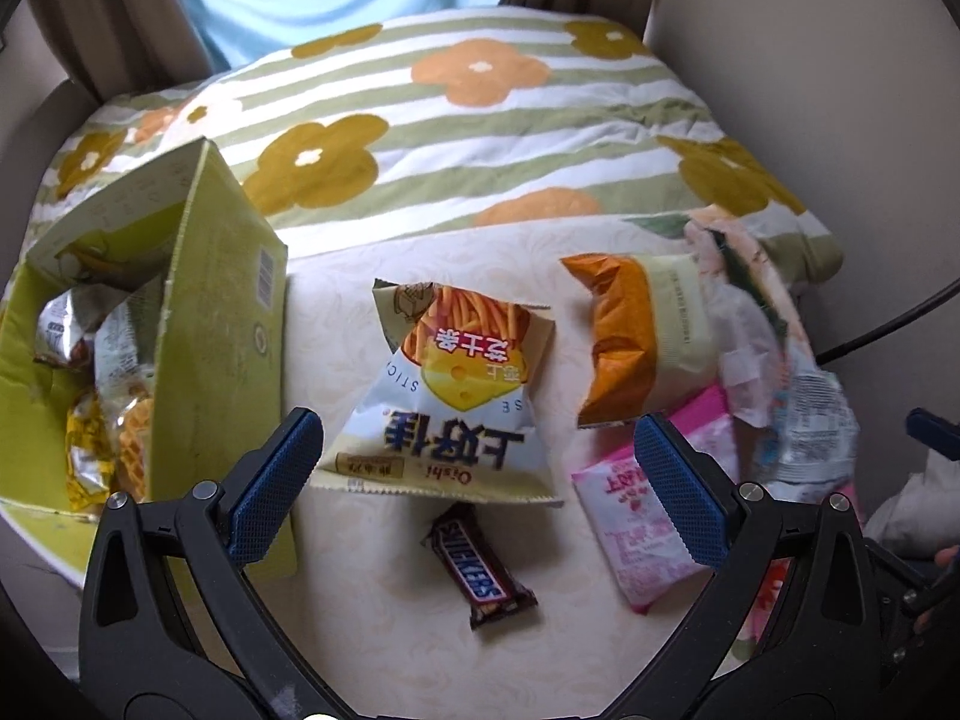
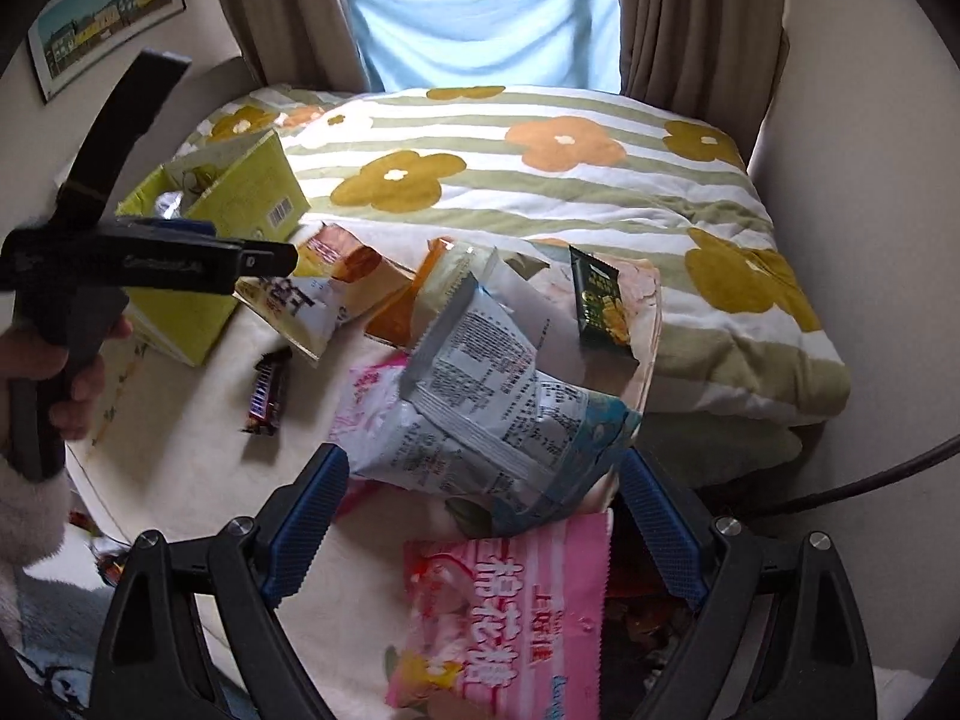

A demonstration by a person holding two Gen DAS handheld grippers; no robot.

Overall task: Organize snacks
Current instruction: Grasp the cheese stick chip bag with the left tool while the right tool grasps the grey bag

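Note:
My left gripper is open and empty, hovering over a cheese-stick chip bag and a Snickers bar on the cream bedsheet. A green cardboard box with several snack packs inside stands at the left. My right gripper is open around the lower end of a white-blue snack bag; I cannot tell if the pads touch it. A pink candy bag lies below it. A dark green packet rests on a pile of bags. An orange bag lies right of the chip bag.
A folded flower-patterned quilt lies behind the snacks. Curtains and a window are at the back. The left gripper and the hand holding it show at the left of the right wrist view. A black cable runs at the right.

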